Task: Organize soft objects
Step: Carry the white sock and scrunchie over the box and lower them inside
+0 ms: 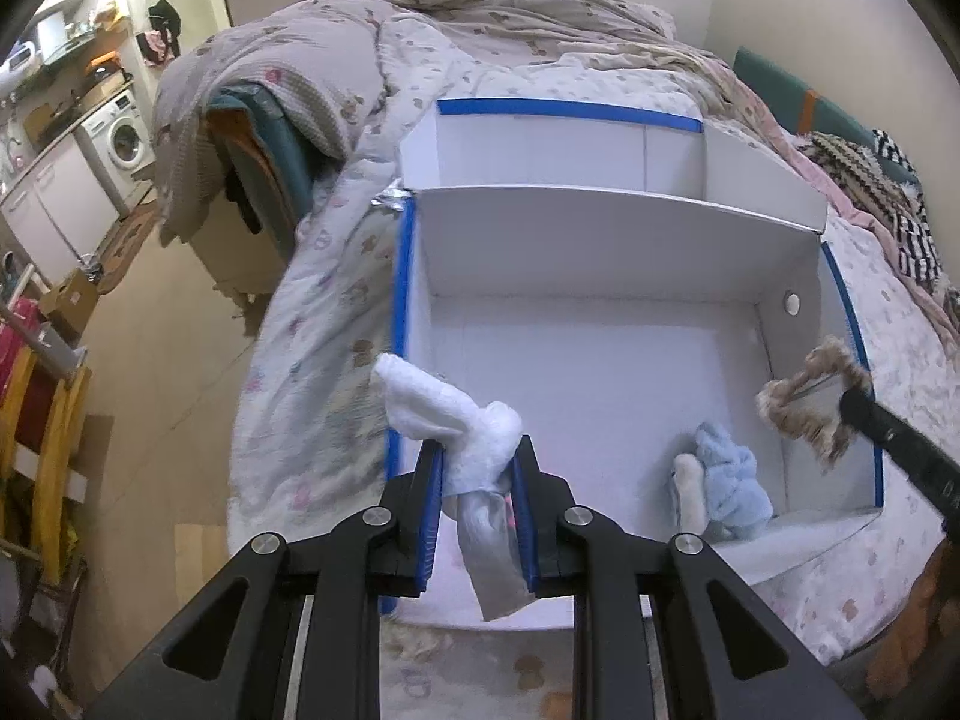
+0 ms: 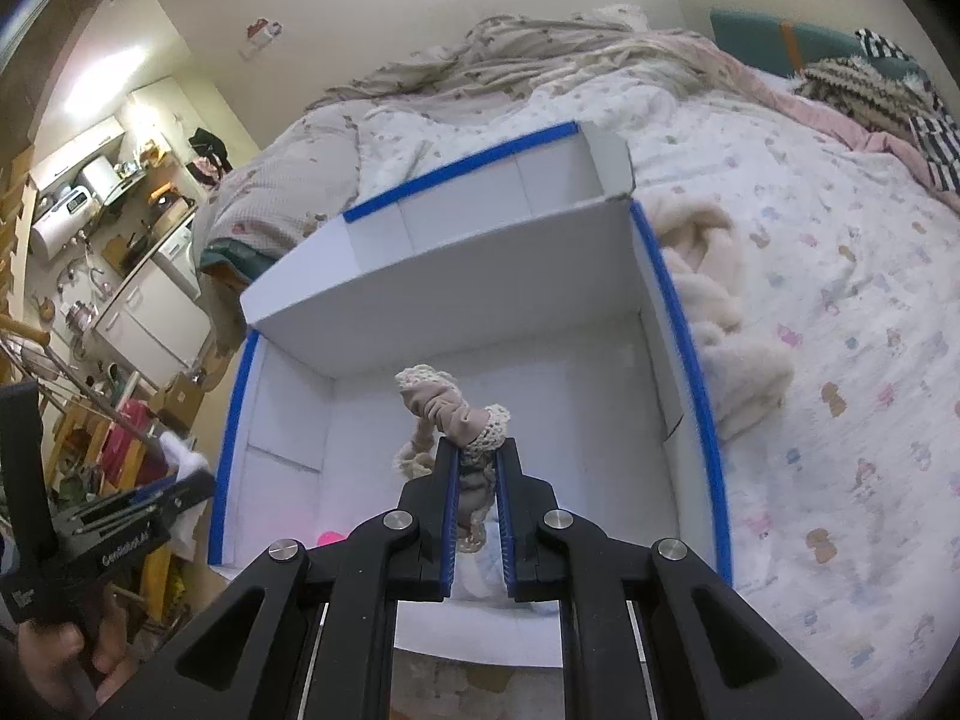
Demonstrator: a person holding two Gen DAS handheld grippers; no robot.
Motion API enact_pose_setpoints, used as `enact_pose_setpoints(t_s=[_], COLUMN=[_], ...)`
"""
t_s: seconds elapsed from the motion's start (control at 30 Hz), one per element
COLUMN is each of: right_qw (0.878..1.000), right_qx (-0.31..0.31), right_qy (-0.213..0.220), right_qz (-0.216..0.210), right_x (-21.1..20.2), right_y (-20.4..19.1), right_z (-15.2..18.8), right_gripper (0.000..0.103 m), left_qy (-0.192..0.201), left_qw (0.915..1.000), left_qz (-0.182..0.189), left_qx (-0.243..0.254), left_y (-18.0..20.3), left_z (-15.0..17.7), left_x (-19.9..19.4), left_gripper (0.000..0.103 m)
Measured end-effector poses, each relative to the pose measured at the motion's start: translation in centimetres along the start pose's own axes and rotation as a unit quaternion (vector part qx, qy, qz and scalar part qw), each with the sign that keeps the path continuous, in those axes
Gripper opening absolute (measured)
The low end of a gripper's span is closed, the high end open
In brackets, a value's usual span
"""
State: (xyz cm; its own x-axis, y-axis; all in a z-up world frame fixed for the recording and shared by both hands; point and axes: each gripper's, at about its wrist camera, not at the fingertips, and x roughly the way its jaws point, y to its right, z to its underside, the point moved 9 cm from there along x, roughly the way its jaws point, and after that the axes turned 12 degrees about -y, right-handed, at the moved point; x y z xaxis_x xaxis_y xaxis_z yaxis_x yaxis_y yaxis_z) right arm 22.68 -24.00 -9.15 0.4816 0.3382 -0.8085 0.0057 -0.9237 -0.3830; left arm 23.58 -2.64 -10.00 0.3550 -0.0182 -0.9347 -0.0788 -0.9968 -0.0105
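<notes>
A white cardboard box [image 1: 600, 360] with blue-taped edges lies open on the bed; it also shows in the right wrist view [image 2: 540, 372]. My left gripper [image 1: 480, 450] is shut on a white sock [image 1: 444, 408] above the box's left front corner. My right gripper [image 2: 478, 447] is shut on a beige lace-trimmed sock [image 2: 447, 411] over the box; it shows in the left wrist view [image 1: 840, 408] at the box's right wall with the sock [image 1: 798, 414]. A light blue fluffy sock [image 1: 729, 480] and a cream sock [image 1: 690, 489] lie inside the box at the front right.
A cream fluffy garment [image 2: 720, 324] lies on the bed just right of the box. A rumpled quilt [image 1: 480, 18] is heaped behind it. Striped clothes [image 2: 870, 84] lie at the far right. The bed's left edge drops to the floor [image 1: 150, 330].
</notes>
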Motion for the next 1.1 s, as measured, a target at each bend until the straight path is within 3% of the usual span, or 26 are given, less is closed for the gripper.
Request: enact_pose_setpoints(t_s=[0.07,0.17,0.33,0.63,1.1], right_qw=[1.0,1.0,0.999,0.995,0.989], right_qx=[-0.009,-0.02,-0.028,-0.041,-0.051], right_qy=[-0.006,-0.017,-0.039,-0.076,-0.116], right_qz=[-0.002,0.002,0.018,0.045,0.071], right_x=[0.5,1.3,2.6,4.8,7.0], right_y=[-0.3,-0.6,-0.2,0.3,1.0], right_z=[0.1,0.4,1.1,2.0,3.3], right_gripper=[0.013,0.013,0.013,0.013,0.014], left_qy=[0.009,0.021,0.007,0.006,0.002], left_qw=[0.9999,0.9993,0.9995,0.9994,0.9985], left_qz=[0.012,-0.005,0.002,0.016,0.008], left_qx=[0.008,0.032,0.03,0.029,0.055], left_y=[0.6,1.3,1.7,1.9,2.9], left_z=[0.0,0.3,0.4,0.2,0.3], left_x=[0.5,1.9,4.0,4.6,5.3], left_gripper=[0.019,0.019,0.019,0.02,0.02])
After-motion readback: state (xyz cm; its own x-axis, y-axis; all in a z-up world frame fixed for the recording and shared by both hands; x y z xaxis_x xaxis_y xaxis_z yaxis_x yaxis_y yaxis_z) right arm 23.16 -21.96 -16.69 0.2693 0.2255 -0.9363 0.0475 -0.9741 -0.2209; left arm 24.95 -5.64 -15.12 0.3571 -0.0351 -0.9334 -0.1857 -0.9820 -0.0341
